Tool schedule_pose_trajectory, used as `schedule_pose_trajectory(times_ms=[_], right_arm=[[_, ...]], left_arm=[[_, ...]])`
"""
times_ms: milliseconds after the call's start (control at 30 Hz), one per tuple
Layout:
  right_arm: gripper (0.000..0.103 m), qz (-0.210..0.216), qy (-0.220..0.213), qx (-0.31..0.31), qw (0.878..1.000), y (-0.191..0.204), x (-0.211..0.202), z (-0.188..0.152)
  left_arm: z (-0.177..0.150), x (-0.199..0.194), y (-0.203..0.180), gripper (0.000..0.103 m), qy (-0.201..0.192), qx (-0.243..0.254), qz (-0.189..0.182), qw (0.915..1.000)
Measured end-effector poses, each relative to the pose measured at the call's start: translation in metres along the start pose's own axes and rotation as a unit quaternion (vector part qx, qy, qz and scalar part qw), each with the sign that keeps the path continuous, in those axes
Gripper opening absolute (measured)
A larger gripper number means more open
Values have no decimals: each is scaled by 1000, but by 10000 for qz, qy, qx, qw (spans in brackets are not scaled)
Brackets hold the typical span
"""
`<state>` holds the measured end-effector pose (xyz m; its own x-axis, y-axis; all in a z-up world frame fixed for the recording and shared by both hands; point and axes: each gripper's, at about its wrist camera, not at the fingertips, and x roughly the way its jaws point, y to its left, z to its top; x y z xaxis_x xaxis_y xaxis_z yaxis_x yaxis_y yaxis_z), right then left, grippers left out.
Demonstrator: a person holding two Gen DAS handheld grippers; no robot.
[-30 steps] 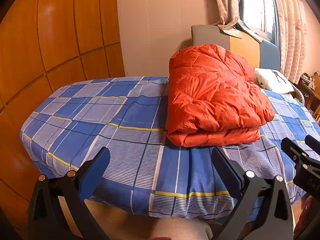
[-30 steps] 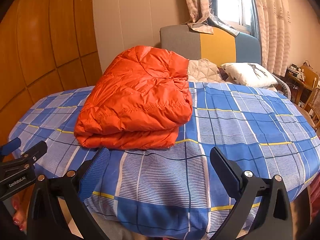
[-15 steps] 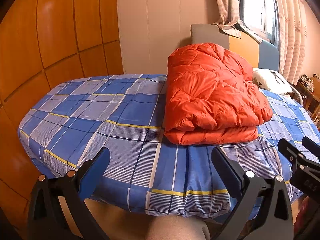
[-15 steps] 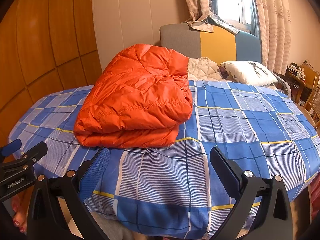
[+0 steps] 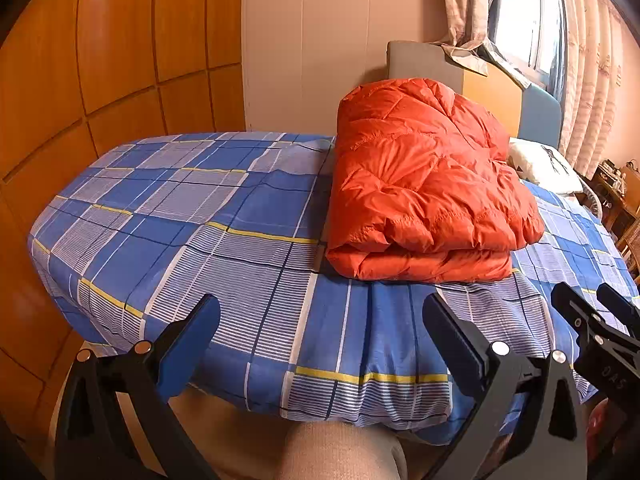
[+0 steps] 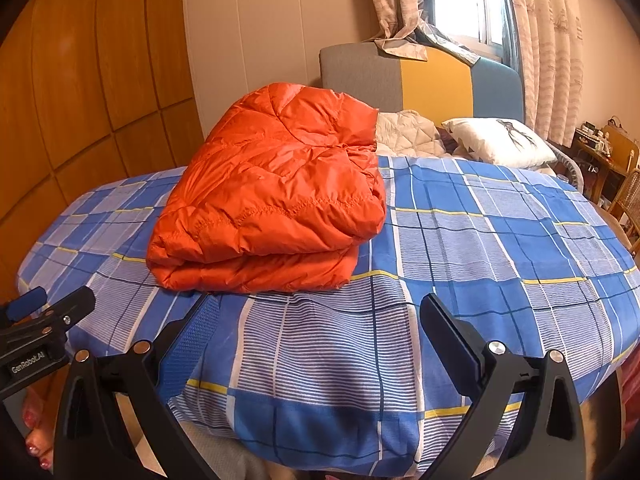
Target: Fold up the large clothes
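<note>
Orange puffer jacket (image 5: 424, 184) (image 6: 272, 204) folded in thick bundle, lying on bed (image 5: 208, 216) (image 6: 500, 248) with blue plaid sheet, folded edge toward near end. White pillow (image 6: 500, 140) far right by headboard (image 6: 436, 80). Left gripper (image 5: 320, 328) and right gripper (image 6: 320, 324) hover off near bed edge, jaws released wide, grasping nothing.

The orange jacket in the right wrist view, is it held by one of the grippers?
No, the orange jacket lies folded on the bed, and the right gripper is open and short of it.

Pillow (image 5: 540, 164) half hidden behind orange jacket (image 5: 420, 184); desk clutter (image 6: 596, 136) indistinct.
</note>
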<state>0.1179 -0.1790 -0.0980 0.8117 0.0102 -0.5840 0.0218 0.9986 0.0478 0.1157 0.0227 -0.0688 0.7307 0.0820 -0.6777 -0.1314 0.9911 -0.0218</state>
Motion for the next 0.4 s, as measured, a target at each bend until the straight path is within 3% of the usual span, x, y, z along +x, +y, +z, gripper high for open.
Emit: schedule_pose_trajectory(times_ms=[400], right_arm=[[100, -14, 64, 56, 10000, -3, 3, -1]], left_arm=[[2, 0, -4, 101, -38, 187, 89, 9998]])
